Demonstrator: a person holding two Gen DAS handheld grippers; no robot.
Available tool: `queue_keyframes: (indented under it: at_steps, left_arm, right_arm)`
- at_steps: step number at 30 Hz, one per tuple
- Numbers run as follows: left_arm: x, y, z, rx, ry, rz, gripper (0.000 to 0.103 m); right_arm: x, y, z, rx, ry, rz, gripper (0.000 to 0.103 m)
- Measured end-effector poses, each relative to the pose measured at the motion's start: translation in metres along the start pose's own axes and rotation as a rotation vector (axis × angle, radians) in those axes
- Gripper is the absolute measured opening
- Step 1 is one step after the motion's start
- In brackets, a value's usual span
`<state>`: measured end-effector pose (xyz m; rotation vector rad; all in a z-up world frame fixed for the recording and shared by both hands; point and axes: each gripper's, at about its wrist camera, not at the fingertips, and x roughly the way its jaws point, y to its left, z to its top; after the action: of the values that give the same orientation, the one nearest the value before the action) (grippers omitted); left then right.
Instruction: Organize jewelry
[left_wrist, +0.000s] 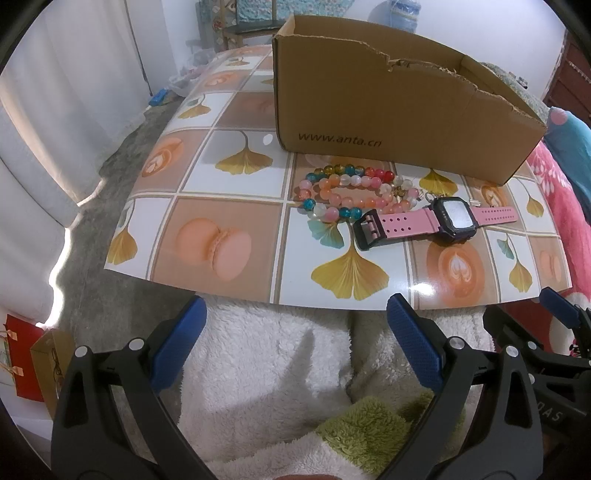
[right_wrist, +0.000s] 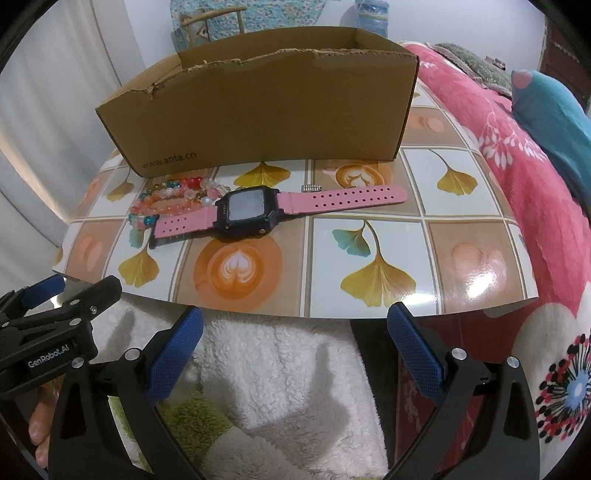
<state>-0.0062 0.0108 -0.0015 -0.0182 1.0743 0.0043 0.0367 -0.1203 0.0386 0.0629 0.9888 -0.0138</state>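
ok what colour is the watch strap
Pink, on a dark-cased watch; the right wrist view shows it best.

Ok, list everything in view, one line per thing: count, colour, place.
Open brown cardboard box: one, torn rim, at the back of the mat.
Beaded bracelets: a cluster, count unclear, pink, orange, red, blue and clear beads, in front of the box.
Pink-strapped digital watch: one, dark case, flat on the mat beside the bracelets.
Small silver clasp: one, just behind the watch strap.
Glossy patterned mat: one, ginkgo leaves, macarons and latte cups.
White fluffy blanket: one, below the mat's near edge.
Pink floral bedding: right of the mat.
Left gripper: black, blue pads, open, empty.
Right gripper: black, blue pads, open, empty.
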Motion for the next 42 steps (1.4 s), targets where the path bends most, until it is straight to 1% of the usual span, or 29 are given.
queue_keyframes:
  at_steps: [42]
  left_arm:
    - [-0.0001,-0.0034,0.0019,-0.004,-0.001,0.006,0.094]
  right_arm:
    - [-0.0006,-0.0028,0.0031,0.006,0.0,-0.005,0.097]
